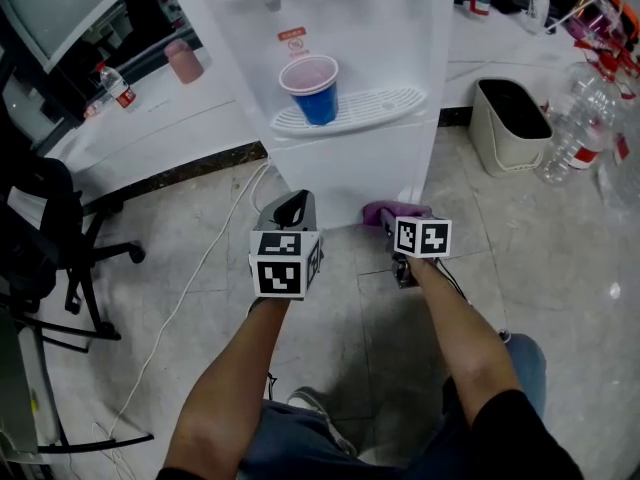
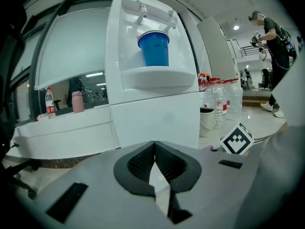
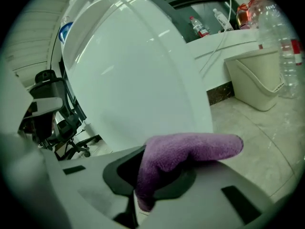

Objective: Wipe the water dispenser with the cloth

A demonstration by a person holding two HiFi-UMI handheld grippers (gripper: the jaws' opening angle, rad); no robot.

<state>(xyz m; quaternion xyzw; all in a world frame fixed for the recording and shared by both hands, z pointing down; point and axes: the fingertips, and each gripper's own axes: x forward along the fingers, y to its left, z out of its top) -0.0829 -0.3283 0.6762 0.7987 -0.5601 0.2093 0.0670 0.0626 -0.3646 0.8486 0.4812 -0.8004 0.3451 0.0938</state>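
1. Lower centre of the head view: left gripper (image 1: 289, 206), grey moulded shell with ribbed black pads. The jaws are meeting with nothing between them. It is idling beside the work, probably because wiping needs only one tool.

2. Just right of it: right gripper (image 1: 398, 230). The jaws are clamping a folded purple cloth (image 1: 384, 211), soft and fleecy. A thick lobe is sticking out past the tips, so that pile rather than plastic is facing the panel.

3. Centre: water dispenser (image 1: 352, 163), a smooth, glossy white cabinet. The cloth is sitting low at its bottom front edge, near the floor; whether it is touching cannot be settled.

4. Upper centre: blue cup (image 1: 313, 90), standing upright on the slotted drip tray (image 1: 350, 111) under the taps.

5. Upper right: cream bin (image 1: 508, 123) and clear plastic bottles (image 1: 578, 128), standing on the tiled floor.
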